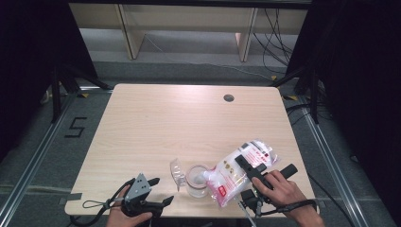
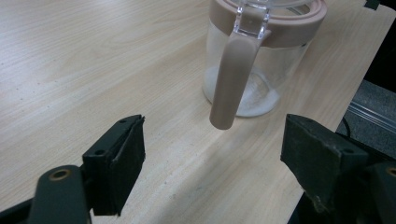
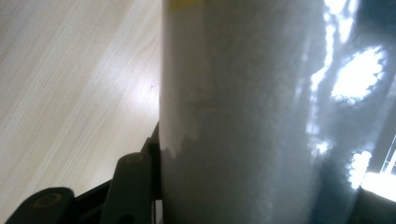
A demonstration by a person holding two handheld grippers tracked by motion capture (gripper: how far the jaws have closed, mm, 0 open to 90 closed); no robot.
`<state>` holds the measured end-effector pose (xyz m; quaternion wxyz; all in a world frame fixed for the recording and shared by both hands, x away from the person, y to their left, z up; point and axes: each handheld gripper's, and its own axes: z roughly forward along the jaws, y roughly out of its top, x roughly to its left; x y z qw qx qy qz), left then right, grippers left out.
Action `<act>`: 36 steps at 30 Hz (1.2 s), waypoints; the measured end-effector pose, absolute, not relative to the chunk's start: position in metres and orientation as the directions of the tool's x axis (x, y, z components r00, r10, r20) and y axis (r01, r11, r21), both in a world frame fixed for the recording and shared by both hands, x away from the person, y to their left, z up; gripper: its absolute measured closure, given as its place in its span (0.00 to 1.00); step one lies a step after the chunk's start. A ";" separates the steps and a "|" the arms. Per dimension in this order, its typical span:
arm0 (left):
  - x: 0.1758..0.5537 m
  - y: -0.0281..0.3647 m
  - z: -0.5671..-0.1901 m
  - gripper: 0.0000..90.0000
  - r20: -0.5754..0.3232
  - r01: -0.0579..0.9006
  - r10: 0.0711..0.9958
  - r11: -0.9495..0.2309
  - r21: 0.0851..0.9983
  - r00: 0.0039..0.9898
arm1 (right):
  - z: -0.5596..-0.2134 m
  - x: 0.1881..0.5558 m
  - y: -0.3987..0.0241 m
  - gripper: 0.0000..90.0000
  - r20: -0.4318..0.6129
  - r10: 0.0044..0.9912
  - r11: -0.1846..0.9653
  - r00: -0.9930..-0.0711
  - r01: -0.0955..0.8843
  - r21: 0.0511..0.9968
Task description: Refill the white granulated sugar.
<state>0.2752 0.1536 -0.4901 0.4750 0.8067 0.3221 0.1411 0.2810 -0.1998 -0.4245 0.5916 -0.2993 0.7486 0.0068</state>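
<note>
Here the bag (image 1: 239,172) of white grains, printed in red and white, is tilted with its lower corner at the mouth of the clear jar (image 1: 197,180), which stands near the front edge of the tabletop (image 1: 189,118). The right claw (image 1: 248,166) is clenched on the bag's body. The jar has a pinkish rim, its lid (image 1: 177,171) flipped open, and some white grains at its bottom. The left claw (image 1: 161,190) rests released, facing the jar with nothing between its jaws.
</note>
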 end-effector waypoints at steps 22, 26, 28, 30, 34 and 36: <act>0.275 0.153 -0.490 0.24 -0.079 0.382 0.653 -0.337 0.861 0.754 | -0.425 0.280 -0.200 0.61 -0.890 -0.435 0.831 -0.138 -0.443 -0.338; 0.275 0.153 -0.491 0.24 -0.082 0.385 0.654 -0.334 0.861 0.752 | -0.426 0.280 -0.199 0.61 -0.884 -0.450 0.820 -0.127 -0.450 -0.352; 0.275 0.153 -0.491 0.24 -0.082 0.384 0.654 -0.335 0.860 0.752 | -0.426 0.278 -0.200 0.61 -0.888 -0.438 0.834 -0.142 -0.432 -0.342; 0.275 0.153 -0.491 0.24 -0.084 0.386 0.655 -0.332 0.861 0.751 | -0.425 0.278 -0.200 0.62 -0.893 -0.431 0.833 -0.131 -0.437 -0.338; 0.275 0.153 -0.490 0.24 -0.073 0.376 0.649 -0.342 0.861 0.757 | -0.423 0.277 -0.198 0.62 -0.881 -0.456 0.823 -0.128 -0.438 -0.362; 0.276 0.154 -0.490 0.24 -0.061 0.364 0.644 -0.350 0.863 0.762 | -0.423 0.277 -0.198 0.62 -0.881 -0.456 0.823 -0.128 -0.437 -0.362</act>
